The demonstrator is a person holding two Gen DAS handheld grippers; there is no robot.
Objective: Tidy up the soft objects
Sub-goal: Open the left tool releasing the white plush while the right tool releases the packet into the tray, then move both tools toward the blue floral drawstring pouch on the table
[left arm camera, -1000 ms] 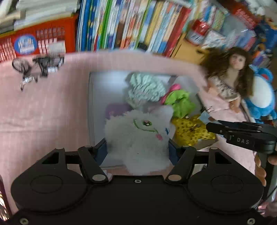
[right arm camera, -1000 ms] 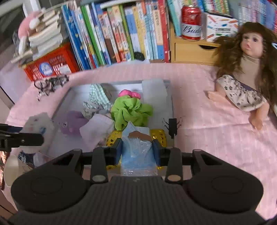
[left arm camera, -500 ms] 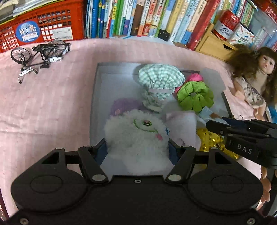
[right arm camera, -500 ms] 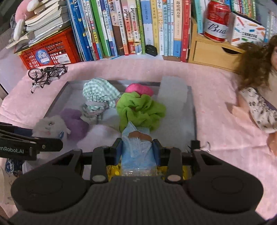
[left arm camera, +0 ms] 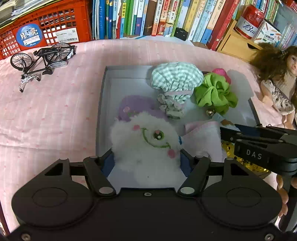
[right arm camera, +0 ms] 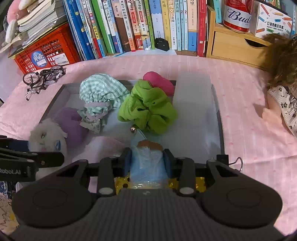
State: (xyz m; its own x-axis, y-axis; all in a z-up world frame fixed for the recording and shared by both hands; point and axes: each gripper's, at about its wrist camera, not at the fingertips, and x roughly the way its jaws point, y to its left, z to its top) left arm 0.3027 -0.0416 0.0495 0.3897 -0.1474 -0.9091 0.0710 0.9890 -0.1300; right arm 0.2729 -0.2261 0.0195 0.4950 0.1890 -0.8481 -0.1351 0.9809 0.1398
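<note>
My left gripper (left arm camera: 146, 159) is shut on a white fluffy plush (left arm camera: 146, 144) and holds it over the near left part of the grey tray (left arm camera: 104, 103). My right gripper (right arm camera: 147, 157) is shut on a light blue plastic-wrapped item (right arm camera: 146, 163) above the tray's near edge (right arm camera: 219, 128). In the tray lie a green checked cloth cap (left arm camera: 176, 77), a green scrunchie (left arm camera: 215, 96), a pink item (right arm camera: 159, 83), a purple plush (right arm camera: 70, 120), a pale pink cloth (left arm camera: 202, 135) and a gold sequin item (left arm camera: 230, 148). The white plush also shows in the right wrist view (right arm camera: 46, 139).
The tray sits on a pink cloth (left arm camera: 46, 115). A model bicycle (left arm camera: 42, 59) lies at the left. A doll (left arm camera: 278, 81) lies at the right. Books (right arm camera: 139, 26), a red crate (left arm camera: 42, 29), a wooden drawer unit (right arm camera: 233, 46) and a can (right arm camera: 237, 14) line the back.
Both grippers have moved forward over the tray with their loads still held. The white plush now hangs lower, next to the purple plush.
</note>
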